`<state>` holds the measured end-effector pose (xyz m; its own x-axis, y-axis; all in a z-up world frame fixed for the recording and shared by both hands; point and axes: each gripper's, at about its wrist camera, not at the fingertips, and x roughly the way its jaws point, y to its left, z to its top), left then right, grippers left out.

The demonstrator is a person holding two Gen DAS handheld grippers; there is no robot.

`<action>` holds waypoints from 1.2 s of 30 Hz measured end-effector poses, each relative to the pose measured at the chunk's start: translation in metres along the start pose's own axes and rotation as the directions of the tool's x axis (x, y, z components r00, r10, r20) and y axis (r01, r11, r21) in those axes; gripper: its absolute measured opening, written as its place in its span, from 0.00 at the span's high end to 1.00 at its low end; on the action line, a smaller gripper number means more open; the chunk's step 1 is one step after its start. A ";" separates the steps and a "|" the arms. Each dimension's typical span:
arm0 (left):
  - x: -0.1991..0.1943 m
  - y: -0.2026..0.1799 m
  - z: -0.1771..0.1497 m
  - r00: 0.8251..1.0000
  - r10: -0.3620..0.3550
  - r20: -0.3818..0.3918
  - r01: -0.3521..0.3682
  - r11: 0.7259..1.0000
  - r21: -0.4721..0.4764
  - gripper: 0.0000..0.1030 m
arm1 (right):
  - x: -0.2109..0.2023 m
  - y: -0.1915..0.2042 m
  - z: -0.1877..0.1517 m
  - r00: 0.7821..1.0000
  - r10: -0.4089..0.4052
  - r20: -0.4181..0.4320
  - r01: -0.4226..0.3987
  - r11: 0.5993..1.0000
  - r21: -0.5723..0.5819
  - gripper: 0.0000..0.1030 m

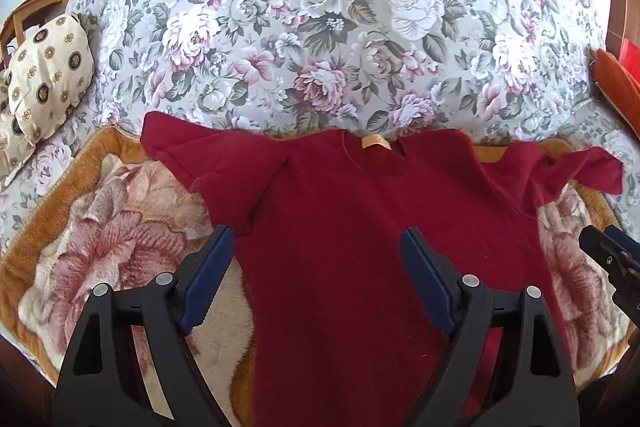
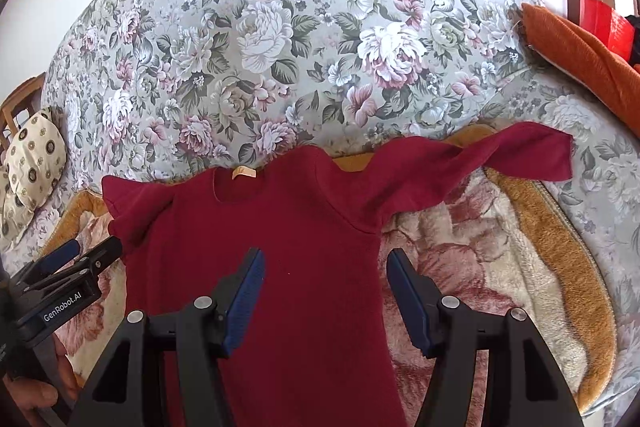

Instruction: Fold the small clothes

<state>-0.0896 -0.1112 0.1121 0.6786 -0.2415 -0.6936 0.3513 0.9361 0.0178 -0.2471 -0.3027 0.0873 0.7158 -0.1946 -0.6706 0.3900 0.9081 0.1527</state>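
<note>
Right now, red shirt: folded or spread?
Spread. The red shirt lies flat on the blanket, both sleeves out sideways, collar label showing; no fold visible.

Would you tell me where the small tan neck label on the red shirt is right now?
In both wrist views the tan label sits inside the red shirt's collar, at the garment's far edge where the fleece blanket meets the floral sofa back.

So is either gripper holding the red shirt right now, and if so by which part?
Nothing is held. The left gripper and right gripper both hover with jaws open above the red shirt, which lies spread flat on the blanket.
</note>
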 end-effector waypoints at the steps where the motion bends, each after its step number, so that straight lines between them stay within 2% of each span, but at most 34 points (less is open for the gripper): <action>1: 0.005 0.003 0.000 1.000 -0.003 -0.013 0.003 1.000 -0.013 0.17 | 0.007 0.002 -0.003 0.999 -0.006 -0.043 0.006 1.000 0.000 0.41; 5: 0.022 0.009 0.001 0.999 -0.013 -0.051 0.010 0.998 -0.064 0.17 | 0.029 0.008 -0.002 0.996 -0.005 -0.093 0.004 1.000 -0.021 0.41; 11: 0.028 -0.005 0.001 0.999 -0.006 -0.043 0.005 1.000 -0.021 0.17 | 0.042 0.015 0.004 0.997 -0.008 -0.072 0.004 0.998 -0.057 0.41; 12: 0.031 -0.006 0.000 0.999 -0.009 -0.049 0.008 1.000 -0.022 0.17 | 0.042 0.018 0.006 0.998 0.015 -0.061 -0.018 0.999 -0.038 0.41; 25: 0.055 0.004 0.001 0.994 -0.006 -0.106 -0.003 0.997 -0.080 0.17 | 0.065 0.032 0.017 0.997 0.016 -0.077 -0.020 0.999 -0.040 0.41; 29: 0.054 0.002 0.001 0.996 0.004 -0.093 -0.010 0.997 -0.071 0.17 | 0.074 0.037 0.016 0.996 0.028 -0.080 -0.033 0.997 -0.069 0.41; 36: 0.061 0.000 0.000 0.993 0.004 -0.118 -0.013 0.997 -0.074 0.17 | 0.082 0.038 0.011 0.995 0.025 -0.097 -0.032 0.996 -0.078 0.41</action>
<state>-0.0483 -0.1257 0.0703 0.5992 -0.2058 -0.7737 0.2938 0.9555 -0.0266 -0.1669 -0.2889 0.0461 0.6658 -0.1353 -0.7338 0.3201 0.9401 0.1170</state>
